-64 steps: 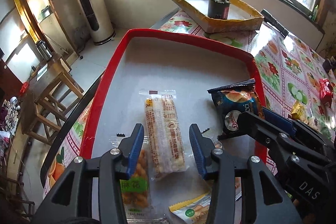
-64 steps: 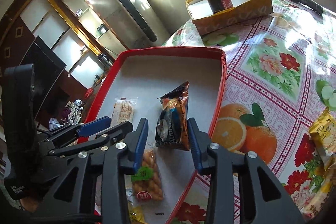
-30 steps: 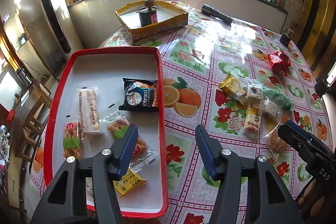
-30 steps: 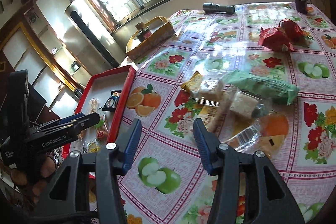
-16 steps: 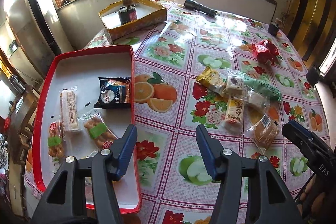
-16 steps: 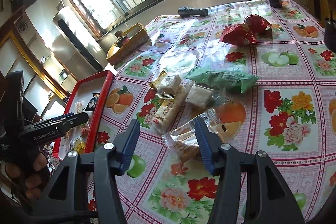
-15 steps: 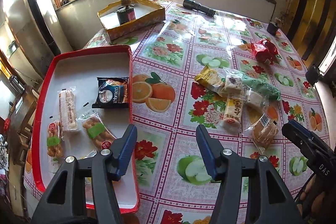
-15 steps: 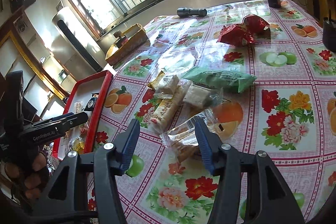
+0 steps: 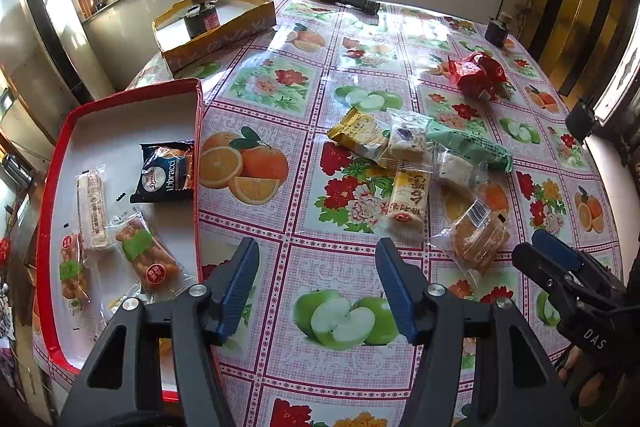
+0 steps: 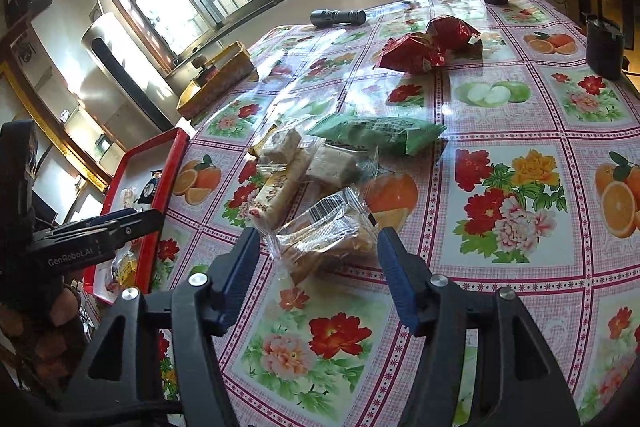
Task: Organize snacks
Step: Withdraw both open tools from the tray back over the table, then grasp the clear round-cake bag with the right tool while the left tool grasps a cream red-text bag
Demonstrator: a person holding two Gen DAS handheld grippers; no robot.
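**A:** Where are we in sorting the snacks?

**B:** We think we are going for the next one. Some snacks already lie in the red tray [image 9: 120,95]: a dark blue cookie pack [image 9: 166,173], a long white bar [image 9: 93,205] and two clear packs of orange twists. The rest sit in a small heap in the middle of the table [image 9: 280,75], well apart from the tray.

**A:** What are our grippers doing?

**B:** The right gripper [image 10: 316,259] is empty and its jaws are opening. The clear pack of brown cakes [image 10: 328,231] lies right in front of it, partly between the blue pads, but the pads do not press on it. The left gripper [image 9: 316,277] is empty too and its jaws are opening. Only the flowery tablecloth is under it.

**A:** So which snack do we take first?

**B:** The clear cake pack looks easiest for the right gripper. It is the closest one and sits at the near edge of the heap. For the left, the long cream bar with the red end [image 9: 408,205] is nearest.

**A:** What do we need to watch?

**B:** We should go lower so the pads sit on both sides of the pack, then squeeze softly. The wrapper looks thin and slippery, and the cakes could crumble. The cream bar [image 10: 276,197] touches the pack, so we should lift straight up and not drag it. Then we carry the pack over to the tray.
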